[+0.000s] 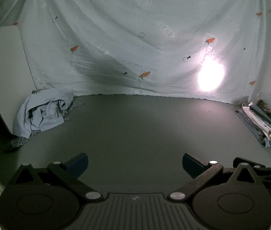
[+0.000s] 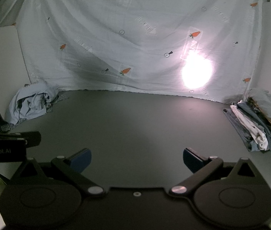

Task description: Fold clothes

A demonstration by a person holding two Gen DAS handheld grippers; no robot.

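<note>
dark table (image 1: 135,126) bare mid; crumpled clothes (image 1: 43,113) far left; both grippers (image 1: 135,164) (image 2: 137,161) agape, empty.

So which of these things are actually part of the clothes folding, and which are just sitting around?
Part of the job:
- crumpled light blue garment on the left
- folded stack of clothes on the right
- dark table
- left gripper and right gripper, both open and empty

Just there:
- carrot-print sheet hung behind
- pale board leaning at left

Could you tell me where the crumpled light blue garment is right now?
The crumpled light blue garment lies at the far left of the dark table in both wrist views, against the leaning white board, below the carrot-print sheet.
</note>
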